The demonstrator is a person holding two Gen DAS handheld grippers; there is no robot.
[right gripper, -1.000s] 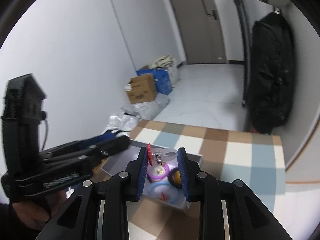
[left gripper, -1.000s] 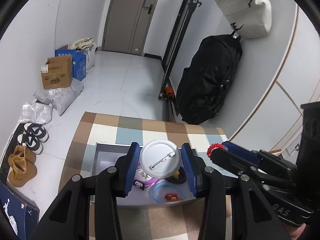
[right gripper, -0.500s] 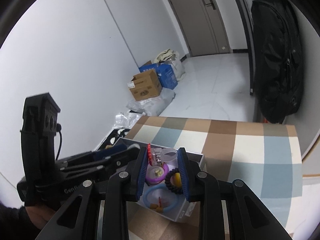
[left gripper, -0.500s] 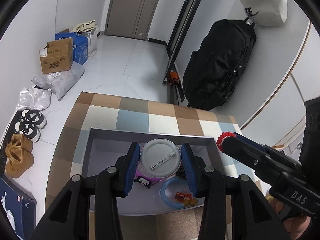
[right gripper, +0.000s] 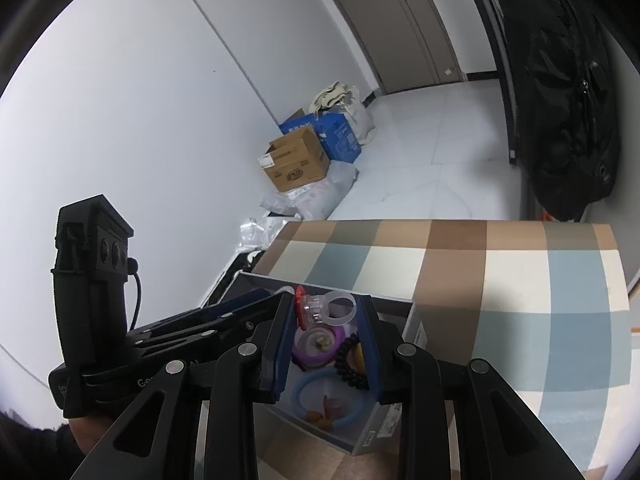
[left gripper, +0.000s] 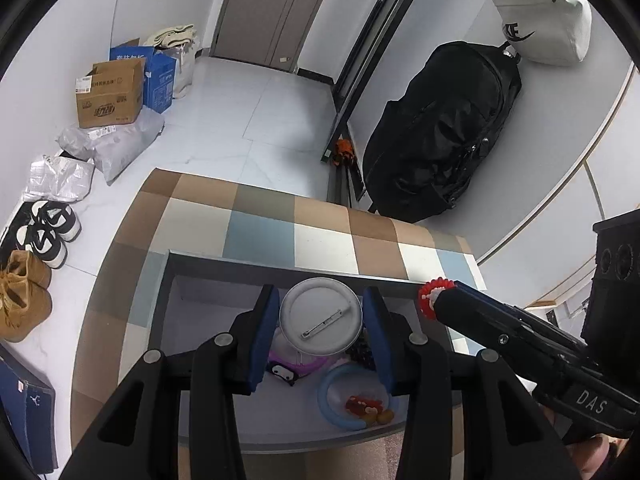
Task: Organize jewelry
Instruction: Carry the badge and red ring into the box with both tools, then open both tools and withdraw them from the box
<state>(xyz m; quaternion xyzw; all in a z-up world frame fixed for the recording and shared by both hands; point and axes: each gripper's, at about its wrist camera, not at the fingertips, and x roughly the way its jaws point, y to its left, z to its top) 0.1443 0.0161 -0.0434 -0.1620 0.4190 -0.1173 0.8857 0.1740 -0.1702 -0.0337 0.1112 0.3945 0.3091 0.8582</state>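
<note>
My left gripper (left gripper: 321, 322) is shut on a round silver pin badge (left gripper: 320, 316), back side up, held over the grey box (left gripper: 200, 264). My right gripper (right gripper: 326, 312) is shut on a clear plastic ring with a red flower (right gripper: 320, 310), also above the box (right gripper: 412, 320); it shows at the right of the left wrist view (left gripper: 430, 298). In the box lie a blue bangle (left gripper: 332, 400), a purple round piece (right gripper: 318, 346) and a black coiled band (right gripper: 348, 364).
The box sits on a checked cloth (left gripper: 320, 236) on a table. Beyond the table edge are cardboard boxes (left gripper: 110, 94), shoes (left gripper: 44, 232), a black bag (left gripper: 436, 136) and a door (left gripper: 276, 8).
Both grippers have risen and tilted downward over the box, so more of its inside shows. Each keeps its hold on its item.
</note>
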